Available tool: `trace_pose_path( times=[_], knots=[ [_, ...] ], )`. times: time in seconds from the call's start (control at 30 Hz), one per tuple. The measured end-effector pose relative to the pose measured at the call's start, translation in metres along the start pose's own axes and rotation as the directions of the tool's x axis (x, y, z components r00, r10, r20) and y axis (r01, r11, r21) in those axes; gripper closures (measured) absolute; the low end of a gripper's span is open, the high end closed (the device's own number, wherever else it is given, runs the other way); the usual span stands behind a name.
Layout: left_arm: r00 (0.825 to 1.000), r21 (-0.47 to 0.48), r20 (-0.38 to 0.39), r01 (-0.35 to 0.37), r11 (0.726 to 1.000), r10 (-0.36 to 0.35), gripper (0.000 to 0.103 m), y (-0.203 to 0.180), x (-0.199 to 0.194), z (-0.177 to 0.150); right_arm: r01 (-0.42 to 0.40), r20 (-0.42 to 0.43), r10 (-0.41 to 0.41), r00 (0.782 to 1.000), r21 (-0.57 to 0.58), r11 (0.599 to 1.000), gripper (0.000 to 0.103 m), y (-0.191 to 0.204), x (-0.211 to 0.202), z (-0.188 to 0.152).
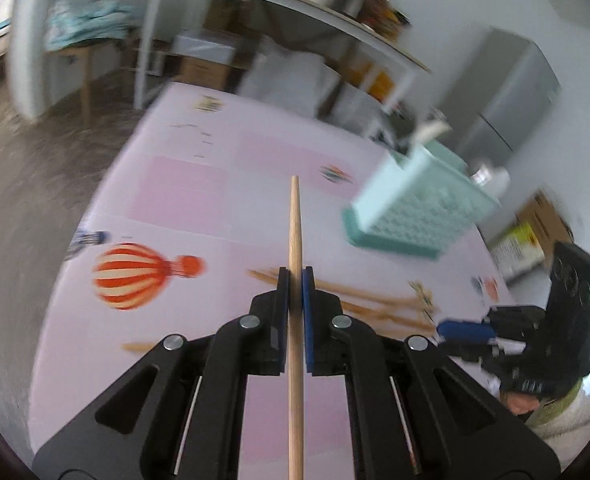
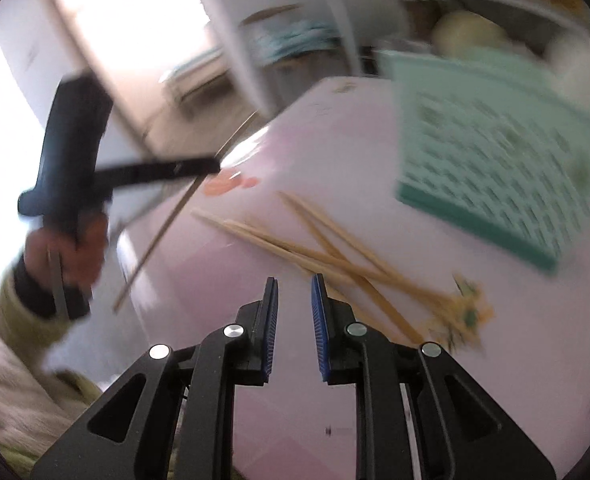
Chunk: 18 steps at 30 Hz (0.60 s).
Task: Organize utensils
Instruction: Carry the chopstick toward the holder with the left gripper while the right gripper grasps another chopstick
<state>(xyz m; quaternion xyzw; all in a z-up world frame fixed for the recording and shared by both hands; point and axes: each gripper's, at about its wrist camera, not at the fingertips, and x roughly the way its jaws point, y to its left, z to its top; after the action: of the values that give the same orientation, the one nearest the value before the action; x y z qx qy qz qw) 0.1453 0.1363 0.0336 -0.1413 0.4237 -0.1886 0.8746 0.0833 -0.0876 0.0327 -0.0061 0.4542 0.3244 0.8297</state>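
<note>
My left gripper (image 1: 295, 276) is shut on a wooden chopstick (image 1: 295, 232) that points forward, held above the pink table (image 1: 191, 184). In the right wrist view the left gripper (image 2: 211, 166) holds that chopstick (image 2: 163, 232) up at the left. My right gripper (image 2: 294, 284) is open and empty, low over the table, just short of several loose wooden chopsticks (image 2: 327, 248). Those chopsticks also show in the left wrist view (image 1: 375, 304), with the right gripper (image 1: 441, 328) beside them. A mint green utensil basket (image 1: 415, 208) stands at the right, also in the right wrist view (image 2: 491, 152).
The pink tablecloth has a red hot-air-balloon print (image 1: 135, 274). A white shelf unit (image 1: 279, 32) with boxes and jars stands behind the table, a grey fridge (image 1: 507, 96) at the right, a wooden chair (image 1: 79, 20) at the left. The table's left edge drops to dark floor (image 1: 35, 168).
</note>
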Motion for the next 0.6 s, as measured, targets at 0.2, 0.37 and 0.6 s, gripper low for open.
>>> trace_pose_path(
  times=[0.2,0.37,0.6],
  knots=[
    [0.996,-0.112,0.056,-0.057,0.992,0.064,0.098,0.036,-0.018,0.001,-0.043,-0.086,0.018,0.996,-0.294,0.955,0.085,0.038,0.045,0.018],
    [0.991,-0.144,0.072,-0.098,0.985,0.109,0.098,0.052,-0.028,-0.003,-0.056,-0.111,0.005,0.994,-0.463,0.885,0.086,0.060,0.074,0.026],
    [0.987,-0.175,0.081,-0.121,0.977,0.136,0.098,0.066,-0.034,-0.005,-0.045,-0.129,-0.037,0.991,-0.576,0.816,0.086,0.078,0.104,0.029]
  ],
)
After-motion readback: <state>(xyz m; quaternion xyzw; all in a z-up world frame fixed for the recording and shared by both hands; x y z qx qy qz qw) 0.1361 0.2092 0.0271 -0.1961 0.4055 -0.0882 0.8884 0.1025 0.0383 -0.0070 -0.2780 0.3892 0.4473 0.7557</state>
